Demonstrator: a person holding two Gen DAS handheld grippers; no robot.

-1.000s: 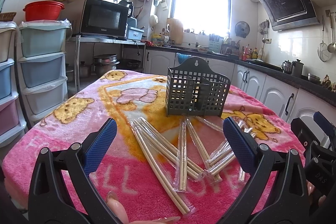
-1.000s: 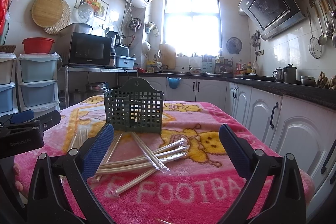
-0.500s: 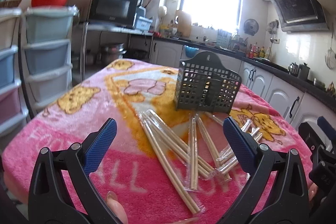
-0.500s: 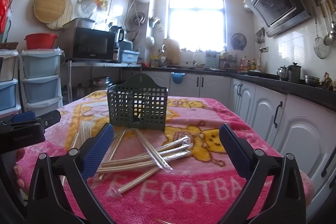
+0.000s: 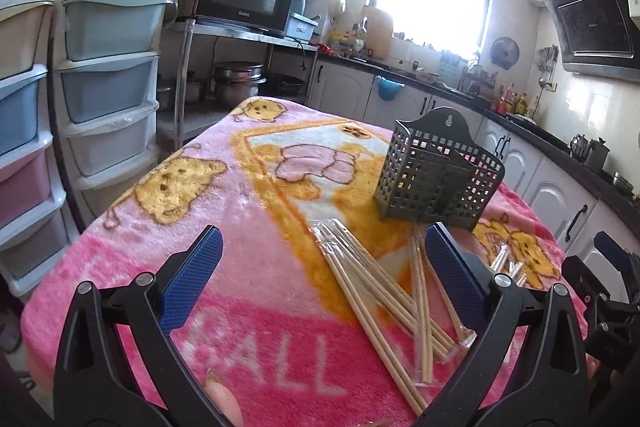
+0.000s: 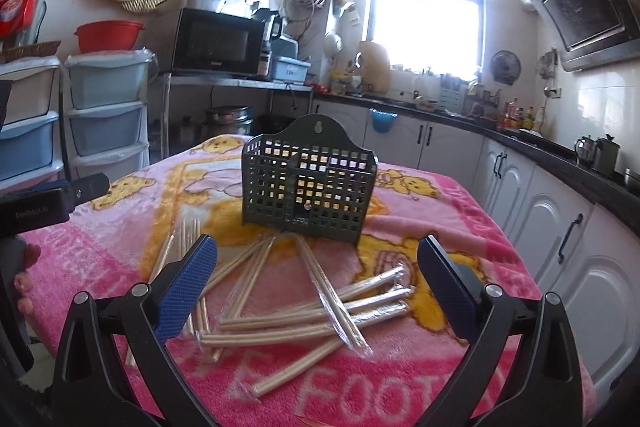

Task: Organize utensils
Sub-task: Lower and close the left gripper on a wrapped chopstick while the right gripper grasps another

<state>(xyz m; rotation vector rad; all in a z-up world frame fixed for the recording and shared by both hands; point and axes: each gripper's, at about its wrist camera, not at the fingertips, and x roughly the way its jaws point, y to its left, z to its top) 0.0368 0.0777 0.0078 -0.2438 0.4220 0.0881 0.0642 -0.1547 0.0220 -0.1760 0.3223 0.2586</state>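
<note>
Both claws are up off the table and holding nothing: your left gripper (image 5: 320, 279) has its blue pads spread wide, and your right gripper (image 6: 316, 279) is just as far apart. Nothing is in the holder yet, as far as the grid lets you see. The wrapped chopsticks (image 6: 312, 311) lie fanned and crossed right between the right claw's pads, just below them; in the left view another sheaf of chopsticks (image 5: 380, 291) runs from the middle of the span towards the right-hand pad. The dark slotted utensil holder (image 6: 308, 187) stands upright straight ahead of the right claw, beyond the pile, on the pink fleece blanket (image 5: 248, 211). Watch the wrappers: that clear film looks slick, so a pinch on film alone may let the pair slide out. The sticks overlap, so closing on one could drag its neighbours. The blanket is soft, so pads pressed down may snag the pile. And the light holder could tip if you nudge its rim
</note>
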